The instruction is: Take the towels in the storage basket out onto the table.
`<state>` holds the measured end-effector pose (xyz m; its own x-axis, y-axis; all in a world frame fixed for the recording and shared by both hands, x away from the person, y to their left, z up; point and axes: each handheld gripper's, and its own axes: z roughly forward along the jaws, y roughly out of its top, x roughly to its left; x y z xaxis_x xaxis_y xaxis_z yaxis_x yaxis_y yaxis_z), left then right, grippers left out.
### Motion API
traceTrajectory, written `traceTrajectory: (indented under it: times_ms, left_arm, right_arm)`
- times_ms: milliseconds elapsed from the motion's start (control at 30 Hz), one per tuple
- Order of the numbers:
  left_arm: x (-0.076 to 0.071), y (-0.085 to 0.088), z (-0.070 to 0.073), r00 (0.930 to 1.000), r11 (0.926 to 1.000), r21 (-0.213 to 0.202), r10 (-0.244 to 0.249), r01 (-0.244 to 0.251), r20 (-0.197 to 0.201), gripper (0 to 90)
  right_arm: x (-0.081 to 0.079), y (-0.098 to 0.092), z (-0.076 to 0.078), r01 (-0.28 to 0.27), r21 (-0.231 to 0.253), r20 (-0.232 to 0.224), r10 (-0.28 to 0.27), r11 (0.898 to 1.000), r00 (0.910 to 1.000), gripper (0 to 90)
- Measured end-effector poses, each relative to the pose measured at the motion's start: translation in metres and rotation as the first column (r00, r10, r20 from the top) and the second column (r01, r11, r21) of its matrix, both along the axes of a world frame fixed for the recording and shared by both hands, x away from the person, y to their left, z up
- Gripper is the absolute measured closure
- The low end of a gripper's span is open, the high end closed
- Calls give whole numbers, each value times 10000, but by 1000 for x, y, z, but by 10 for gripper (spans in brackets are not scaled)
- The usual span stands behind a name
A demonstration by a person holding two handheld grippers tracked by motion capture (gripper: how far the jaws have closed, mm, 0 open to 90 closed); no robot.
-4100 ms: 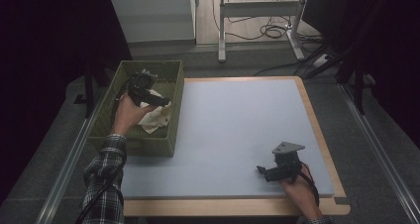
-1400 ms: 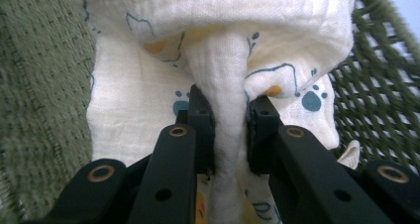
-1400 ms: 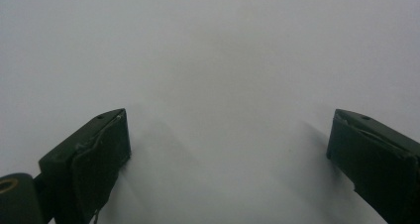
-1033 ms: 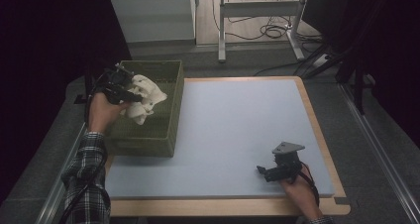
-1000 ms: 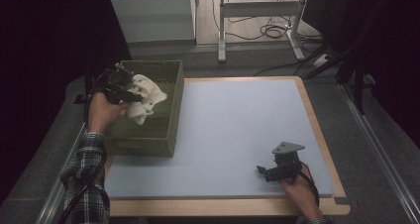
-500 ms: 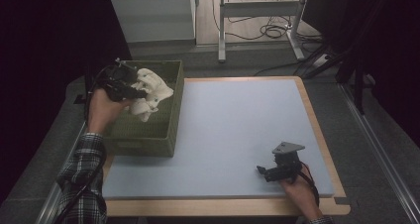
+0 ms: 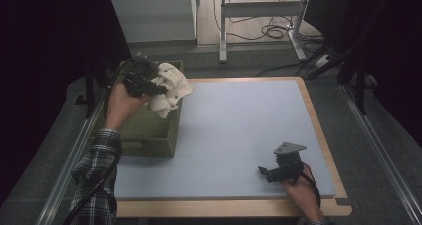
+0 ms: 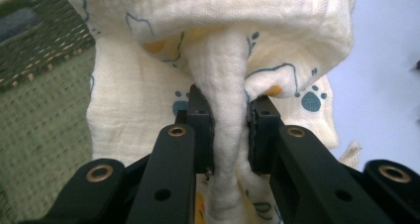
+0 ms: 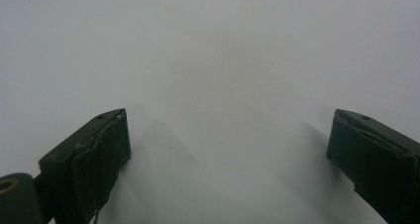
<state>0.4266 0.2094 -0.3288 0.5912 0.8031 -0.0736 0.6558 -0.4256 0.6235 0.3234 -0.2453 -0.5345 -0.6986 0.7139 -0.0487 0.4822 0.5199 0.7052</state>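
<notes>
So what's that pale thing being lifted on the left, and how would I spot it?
Start at the green woven basket at the table's left edge. Just above its far end, the left gripper holds a cream cloth, pinched in a bunched fold. It is the one soft, pale item there, printed with small blue paw marks.

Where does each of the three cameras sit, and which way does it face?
High view: above the person's side, looking forward and down; both forearms, left gripper, right gripper, green basket.
Left gripper view: rides the left gripper, facing the cloth in its jaws.
Right gripper view: rides the right gripper, facing the mat.
Shared: cloth and basket in high and left gripper views.
</notes>
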Motion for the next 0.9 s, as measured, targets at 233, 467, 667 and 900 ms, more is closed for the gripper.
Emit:
traceTrajectory:
  times_ms: [233,467,667,900]
  left_arm:
    - [5,-31,-1,9987,9987,-93,-510,510,19,770]
    - [10,-68,-8,9951,9950,-121,-991,991,-17,770]
    - [14,-96,-19,9907,9907,-119,-1355,1354,-92,770]
    - [20,-134,-39,9823,9827,-110,-1850,1848,-277,770]
  right_arm:
    - [0,0,0,2,1,-1,-2,10000,10000,34]
    - [0,0,0,1,7,-12,-1,10000,10000,34]
    - [0,0,0,-2,6,-11,2,10000,10000,34]
    - [0,0,0,4,4,-27,-4,10000,10000,34]
